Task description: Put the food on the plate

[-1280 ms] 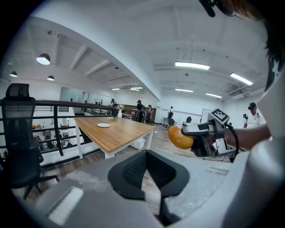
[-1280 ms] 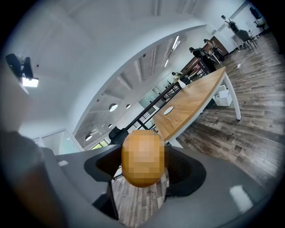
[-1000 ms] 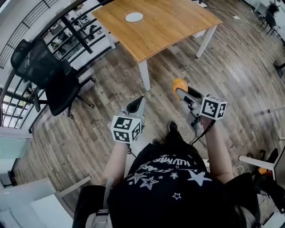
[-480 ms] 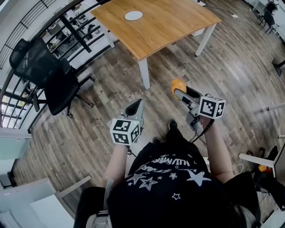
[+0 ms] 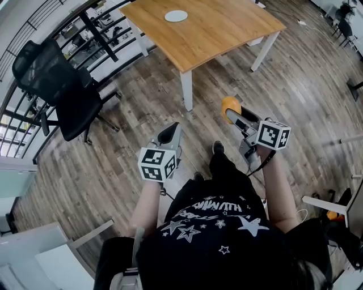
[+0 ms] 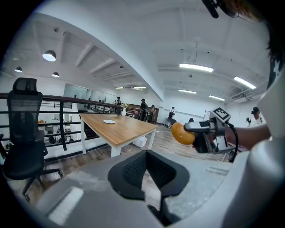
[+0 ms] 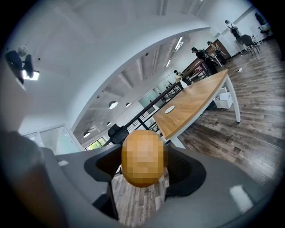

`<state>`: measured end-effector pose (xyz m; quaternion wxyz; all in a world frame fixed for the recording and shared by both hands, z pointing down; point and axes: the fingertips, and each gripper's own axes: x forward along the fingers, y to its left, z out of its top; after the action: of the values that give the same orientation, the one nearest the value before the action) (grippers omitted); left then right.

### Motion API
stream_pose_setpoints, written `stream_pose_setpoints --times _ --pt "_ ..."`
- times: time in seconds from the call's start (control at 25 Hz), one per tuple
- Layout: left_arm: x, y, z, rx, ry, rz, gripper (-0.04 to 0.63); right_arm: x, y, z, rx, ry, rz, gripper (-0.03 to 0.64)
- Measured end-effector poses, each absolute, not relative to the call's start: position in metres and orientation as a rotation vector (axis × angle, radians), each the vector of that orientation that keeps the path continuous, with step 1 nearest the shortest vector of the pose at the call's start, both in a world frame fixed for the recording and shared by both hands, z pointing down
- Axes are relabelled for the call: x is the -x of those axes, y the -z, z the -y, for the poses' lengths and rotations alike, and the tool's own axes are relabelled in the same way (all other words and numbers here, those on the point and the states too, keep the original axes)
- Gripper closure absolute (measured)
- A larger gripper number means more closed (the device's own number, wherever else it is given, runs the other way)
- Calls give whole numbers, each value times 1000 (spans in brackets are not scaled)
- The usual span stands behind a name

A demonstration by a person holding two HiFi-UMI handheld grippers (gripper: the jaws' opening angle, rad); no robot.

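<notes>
A round orange piece of food (image 5: 228,102) sits between the jaws of my right gripper (image 5: 230,109), held in the air over the wood floor; the gripper is shut on it. In the right gripper view the food (image 7: 142,158) fills the gap between the pads. My left gripper (image 5: 170,135) is held level beside it, shut with nothing in it, its pads (image 6: 133,169) meeting at the tips. A small white plate (image 5: 176,16) lies on the far part of a wooden table (image 5: 227,34) ahead, well beyond both grippers. The left gripper view also shows the plate (image 6: 109,121) and the food (image 6: 182,133).
A black office chair (image 5: 54,85) stands to the left by a black railing (image 5: 34,22). The table has white legs (image 5: 186,90). A person's legs and shoes show below the grippers. Several people stand far off across the room (image 6: 143,107).
The head view has shifted a little, and the table and chair sit slightly differently in frame. Both grippers keep their pose and the food stays in the right one.
</notes>
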<state>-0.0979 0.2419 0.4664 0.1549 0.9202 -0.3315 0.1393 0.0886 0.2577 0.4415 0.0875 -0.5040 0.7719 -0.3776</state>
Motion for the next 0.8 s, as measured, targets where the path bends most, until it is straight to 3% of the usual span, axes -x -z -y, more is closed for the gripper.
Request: stream_pose_setpoints --times 0.8 --pt "73 -475 -121 -2592 -392 1067 594 -134 -456 -116 1399 1152 -2291 302"
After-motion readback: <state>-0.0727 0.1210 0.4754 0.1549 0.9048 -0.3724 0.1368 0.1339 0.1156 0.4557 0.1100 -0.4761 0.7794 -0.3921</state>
